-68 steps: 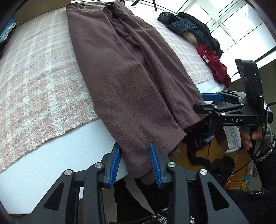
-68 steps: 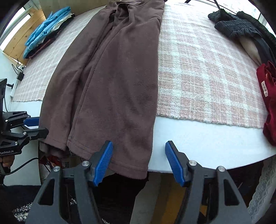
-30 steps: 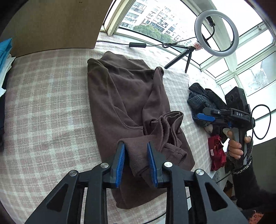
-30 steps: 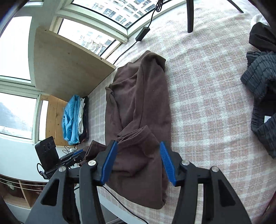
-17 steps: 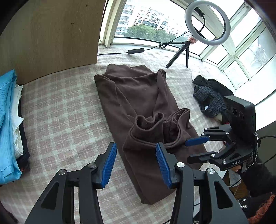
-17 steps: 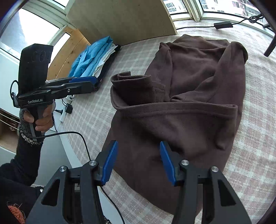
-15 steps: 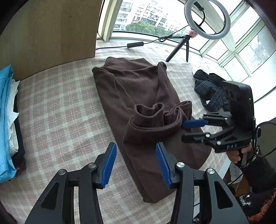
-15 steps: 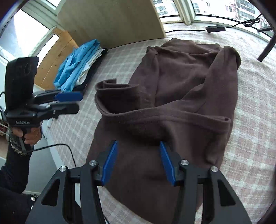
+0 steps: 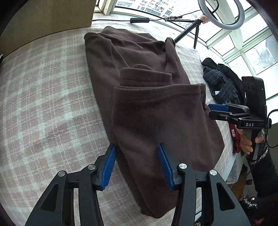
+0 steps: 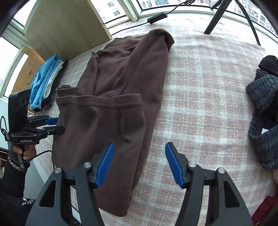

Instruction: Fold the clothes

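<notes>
Left claw gaped, gripping nothing, over near end of brown trousers; right claw likewise released, at their edge; trousers lay on plaid blanket, hems doubled back over legs; judged mid-fold; next fold wanted both near corners pinched.

On the checked blanket, the wide strip left of the brown trousers is free up to the wooden board at the far edge. On the right side, a free strip of blanket runs between the trousers and the dark clothes near the right edge. At the far edge, the tripod and a cable with its adapter stand in the way. The blue folded pile blocks the far left corner (it lies just beside the board).
</notes>
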Available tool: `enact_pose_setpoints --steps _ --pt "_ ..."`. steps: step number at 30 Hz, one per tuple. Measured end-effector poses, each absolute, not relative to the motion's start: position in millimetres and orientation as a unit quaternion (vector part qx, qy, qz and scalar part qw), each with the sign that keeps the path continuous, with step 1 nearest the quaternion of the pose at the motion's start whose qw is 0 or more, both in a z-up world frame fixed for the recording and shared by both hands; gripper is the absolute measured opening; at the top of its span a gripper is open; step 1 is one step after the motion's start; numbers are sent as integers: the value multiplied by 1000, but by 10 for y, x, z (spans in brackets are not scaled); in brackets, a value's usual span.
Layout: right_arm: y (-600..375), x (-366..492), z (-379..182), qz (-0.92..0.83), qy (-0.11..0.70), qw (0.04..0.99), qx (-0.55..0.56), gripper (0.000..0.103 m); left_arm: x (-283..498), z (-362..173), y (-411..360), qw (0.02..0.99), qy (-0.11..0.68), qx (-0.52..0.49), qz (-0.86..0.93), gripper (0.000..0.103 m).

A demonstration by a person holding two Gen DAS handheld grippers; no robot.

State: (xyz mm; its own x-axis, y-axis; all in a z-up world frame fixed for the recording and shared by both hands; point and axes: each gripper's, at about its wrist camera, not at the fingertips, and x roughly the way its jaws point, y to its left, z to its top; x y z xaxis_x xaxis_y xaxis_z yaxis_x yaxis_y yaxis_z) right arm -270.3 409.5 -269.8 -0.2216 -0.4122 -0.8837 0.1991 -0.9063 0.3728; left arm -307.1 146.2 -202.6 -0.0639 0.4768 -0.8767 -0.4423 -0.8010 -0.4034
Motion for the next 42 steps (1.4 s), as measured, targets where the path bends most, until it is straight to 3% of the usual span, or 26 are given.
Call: enact_pose_setpoints --steps 6,8,9,12,14,21,23,26,27,28,30,33,34,35,36,37,38,41,42 --pt "3963 -2338 -2563 -785 -70 209 579 60 -2652 -1996 1292 317 -36 -608 727 47" --pt "3910 -2206 -2582 -779 -57 210 588 60 -2632 -1991 1287 321 -38 -612 722 39" --pt "3874 -2161 -2607 -774 -52 214 594 60 -2623 -1988 1285 324 -38 -614 719 29" --pt "3799 -2114 -2643 -768 -31 227 598 26 -2594 -1981 1279 330 -40 -620 711 13" --pt "3840 -2132 -2594 -766 -41 230 599 17 -2574 -1976 1275 335 -41 -624 705 10" --pt "4083 -1998 -2568 -753 -100 243 603 13 -2532 -2044 1288 345 -40 -640 685 13" --pt "4007 -2013 -2721 -751 -79 235 612 15 -2565 -2157 1320 340 -35 -646 683 23" --pt "4019 -2028 -2656 -751 -67 233 614 23 -2597 -2042 1271 341 -33 -633 694 28" --pt "4058 -2042 -2567 -762 -58 227 603 32 -2615 -1958 1246 342 -25 -620 706 35" --pt "4099 -2057 -2478 -774 -49 221 591 49 -2674 -1896 1239 338 -21 -608 719 45" --pt "4208 -2187 -2386 -794 -55 204 569 62 -2843 -1818 1265 325 -22 -587 741 54" --pt "4250 -2507 -2395 -803 -82 196 558 62 -3192 -1876 1310 316 -24 -578 752 54" --pt "4221 -2632 -2443 -801 -86 193 560 62 -3274 -1924 1350 318 -33 -586 745 39" --pt "4165 -2712 -2502 -795 -78 191 571 60 -3346 -1979 1397 322 -44 -596 734 21" --pt "4109 -2793 -2562 -788 -71 188 581 37 -3417 -2034 1445 325 -55 -607 723 12" --pt "4057 -2868 -2615 -783 -63 185 591 5 -3405 -1980 1464 334 -48 -596 728 12" --pt "4054 -2872 -2590 -785 -60 192 586 6 -3370 -1895 1474 344 -35 -580 738 12" --pt "4049 -2895 -2607 -788 -38 198 582 7 -3377 -2019 1505 319 16 -586 745 26" --pt "4050 -2922 -2682 -783 -27 190 591 12 -3406 -2106 1496 308 25 -598 739 29"
